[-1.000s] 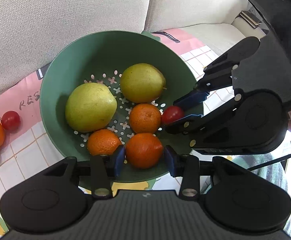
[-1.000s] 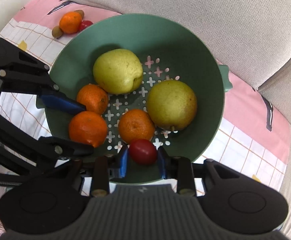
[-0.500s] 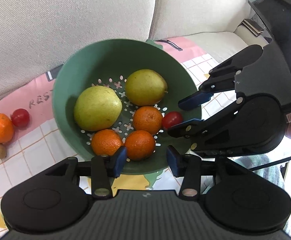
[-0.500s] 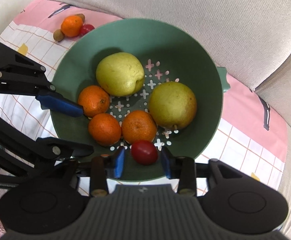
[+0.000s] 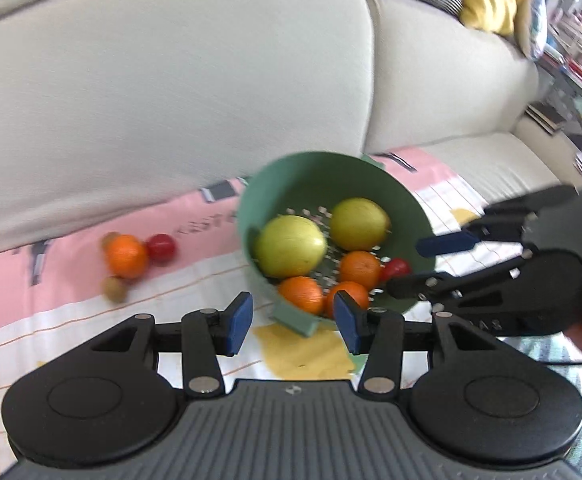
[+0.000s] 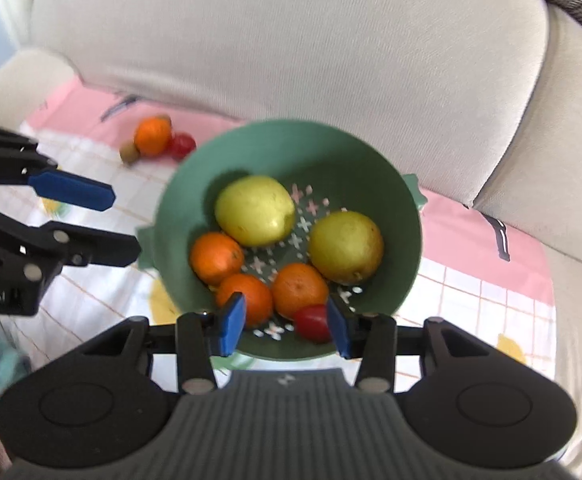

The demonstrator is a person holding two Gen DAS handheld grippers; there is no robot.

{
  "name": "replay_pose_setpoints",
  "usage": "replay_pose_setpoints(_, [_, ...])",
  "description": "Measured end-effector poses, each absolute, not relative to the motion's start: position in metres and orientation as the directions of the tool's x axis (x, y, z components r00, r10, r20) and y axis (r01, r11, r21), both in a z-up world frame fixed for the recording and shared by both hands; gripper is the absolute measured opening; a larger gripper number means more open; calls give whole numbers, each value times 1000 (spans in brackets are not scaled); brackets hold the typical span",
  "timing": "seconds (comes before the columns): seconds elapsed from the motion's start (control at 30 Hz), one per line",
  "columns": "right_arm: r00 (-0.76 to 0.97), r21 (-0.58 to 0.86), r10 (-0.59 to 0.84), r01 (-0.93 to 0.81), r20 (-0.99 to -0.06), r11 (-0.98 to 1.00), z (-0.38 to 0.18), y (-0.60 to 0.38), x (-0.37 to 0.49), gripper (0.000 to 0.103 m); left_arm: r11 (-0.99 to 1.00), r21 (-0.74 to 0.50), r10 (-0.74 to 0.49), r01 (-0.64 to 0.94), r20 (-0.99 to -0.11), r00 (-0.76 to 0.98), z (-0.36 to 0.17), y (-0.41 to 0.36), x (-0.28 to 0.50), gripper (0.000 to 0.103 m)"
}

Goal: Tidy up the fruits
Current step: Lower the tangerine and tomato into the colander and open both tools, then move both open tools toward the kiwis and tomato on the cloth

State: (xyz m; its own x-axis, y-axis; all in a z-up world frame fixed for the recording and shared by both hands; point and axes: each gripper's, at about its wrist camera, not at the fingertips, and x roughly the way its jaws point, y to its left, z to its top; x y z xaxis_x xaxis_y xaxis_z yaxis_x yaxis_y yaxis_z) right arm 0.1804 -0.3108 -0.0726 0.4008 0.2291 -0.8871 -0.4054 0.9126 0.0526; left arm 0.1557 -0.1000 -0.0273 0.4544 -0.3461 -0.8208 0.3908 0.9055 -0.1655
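Risk: the fruit still out on the cloth, an orange (image 5: pixel 126 256), a red tomato (image 5: pixel 162 247) and two small brown fruits (image 5: pixel 114 289), lies well off to the left of my left gripper (image 5: pixel 293 322). They touch one another, so I judge that closing on one could nudge the rest into rolling.
Risk two: the green bowl (image 6: pixel 227 160) sits on soft sofa cloth; a finger catching its rim as I leave could tip it and spill the load.
Risk three: the small tomato (image 6: pixel 311 323) lies low in the bowl, just inside my right gripper (image 6: pixel 285 324), near the right pad, so a sideways swing might drag it.
Left jaws: moderately parted and empty, having just been opening; the bowl's near edge and handle show between and beyond them.
Right jaws: narrowly parted, having just been opening; the tomato is free, not pinched.
Pose: both grippers point steeply down at the bowl from opposite sides, above its rim.
Fruit placed: two pears (image 6: pixel 256 208), three oranges (image 6: pixel 217 258) and the tomato rest inside.
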Motion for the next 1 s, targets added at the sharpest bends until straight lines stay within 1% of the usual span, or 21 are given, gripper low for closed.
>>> replay_pose_setpoints(0.17, [478, 67, 241, -351, -844, 934, -65, -290, 153, 43, 936, -92, -273, 341, -801, 532, -16, -80, 139, 56])
replay_pose_setpoints(0.4, [562, 96, 247, -283, -789, 954, -61, -258, 120, 43, 962, -80, -225, 262, -775, 590, -4, -38, 122, 56])
replay_pose_setpoints(0.5, [595, 89, 236, -265, -768, 960, -61, -242, 110, 43, 975, -95, -201, 202, -765, 612, -3, -18, 116, 56])
replay_pose_setpoints(0.73, [639, 129, 251, -232, -728, 964, -64, -214, 93, 45, 987, -136, -156, 81, -752, 640, -7, 17, 109, 56])
replay_pose_setpoints(0.77, [642, 128, 252, -234, -724, 964, -65, -210, 92, 46, 987, -146, -154, 65, -753, 640, -9, 21, 110, 56])
replay_pose_setpoints(0.83, [640, 119, 253, -245, -725, 962, -66, -200, 91, 50, 986, -165, -150, 36, -755, 638, -13, 29, 111, 56])
replay_pose_setpoints(0.93, [639, 82, 226, -247, -736, 966, -70, -187, 95, 50, 981, -193, -147, -2, -756, 638, -18, 42, 113, 56])
replay_pose_setpoints(1.0, [642, 64, 216, -251, -736, 966, -72, -180, 98, 50, 972, -233, -162, -29, -755, 636, -22, 51, 115, 56])
